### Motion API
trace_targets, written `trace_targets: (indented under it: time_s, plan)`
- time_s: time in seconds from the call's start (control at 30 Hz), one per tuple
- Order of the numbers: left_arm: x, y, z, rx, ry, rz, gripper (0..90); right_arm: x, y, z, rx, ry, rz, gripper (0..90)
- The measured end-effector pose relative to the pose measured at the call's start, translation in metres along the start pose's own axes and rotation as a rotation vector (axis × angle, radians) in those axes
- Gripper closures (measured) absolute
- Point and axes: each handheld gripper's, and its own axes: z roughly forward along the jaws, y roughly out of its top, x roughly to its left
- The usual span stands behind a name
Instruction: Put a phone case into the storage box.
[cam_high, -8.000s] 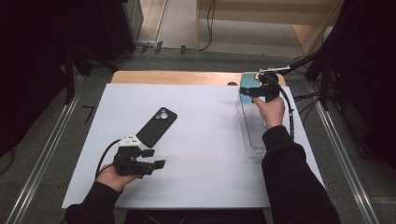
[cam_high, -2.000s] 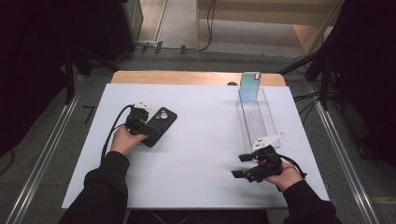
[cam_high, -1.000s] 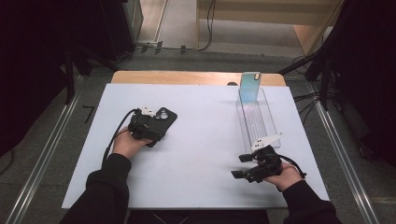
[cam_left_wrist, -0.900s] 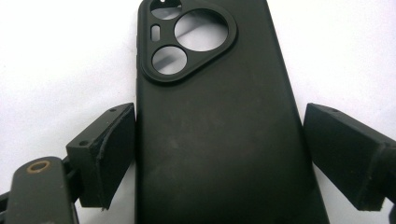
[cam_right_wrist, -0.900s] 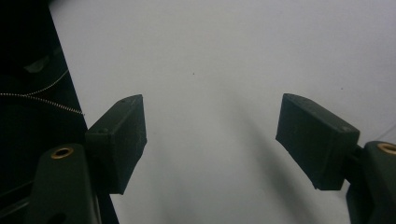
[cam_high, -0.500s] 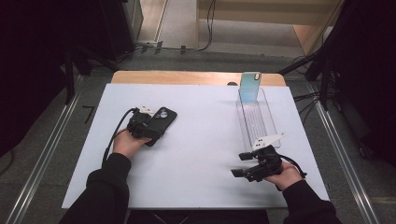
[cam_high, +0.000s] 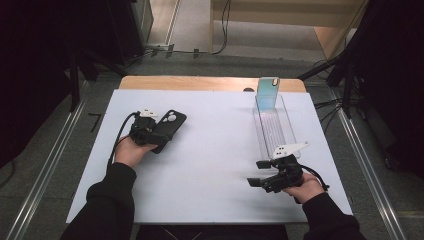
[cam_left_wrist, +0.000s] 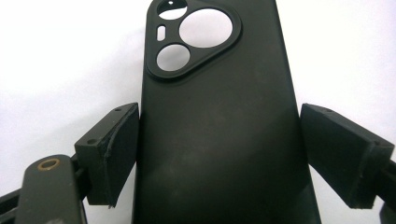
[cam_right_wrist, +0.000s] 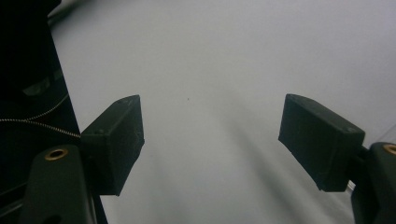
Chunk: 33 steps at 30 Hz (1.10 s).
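Observation:
A black phone case (cam_high: 171, 124) with a round camera cut-out sits left of the middle of the white mat. My left gripper (cam_high: 159, 136) has come in from the case's near end, and the case's lower half lies between its jaws. In the left gripper view the black phone case (cam_left_wrist: 219, 130) runs up between the two pads, and my left gripper (cam_left_wrist: 219, 154) is shut on its long edges. At the near right, my right gripper (cam_high: 256, 173) hangs open over bare mat. In its own view the right gripper (cam_right_wrist: 210, 135) has nothing between the pads.
A clear narrow rack (cam_high: 274, 134) runs front to back on the right, just beyond the right gripper. A pale blue phone case (cam_high: 267, 94) stands upright at its far end. The white mat (cam_high: 215, 150) covers a wooden table (cam_high: 200, 83); dark floor and cables surround it.
The left hand has lifted slightly with the black case between its jaws. The right hand has kept still at the near right; eight seconds ago it was at the rack's far end.

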Motion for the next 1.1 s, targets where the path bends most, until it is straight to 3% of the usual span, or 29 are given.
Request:
trace_targets:
  time_s: [0.3, 0.5, 0.73, 1.1]
  plan:
    - [-0.014, 0.008, -0.019, -0.042, -0.038, -0.009, 15.3, 0.0, 0.004, -0.006, -0.033, -0.008, -0.004, 20.6]
    - [-0.03, 0.013, -0.026, -0.051, -0.071, 0.01, 15.2, -0.002, 0.005, -0.008, -0.035, 0.007, 0.018, 21.7]
    - [-0.053, 0.012, -0.027, -0.083, -0.089, 0.061, 15.3, -0.001, 0.007, -0.009, -0.049, -0.024, 0.071, 21.2]
    - [-0.087, 0.006, -0.031, -0.114, -0.153, 0.034, 15.1, 0.005, 0.014, -0.011, -0.063, -0.009, 0.108, 21.0]
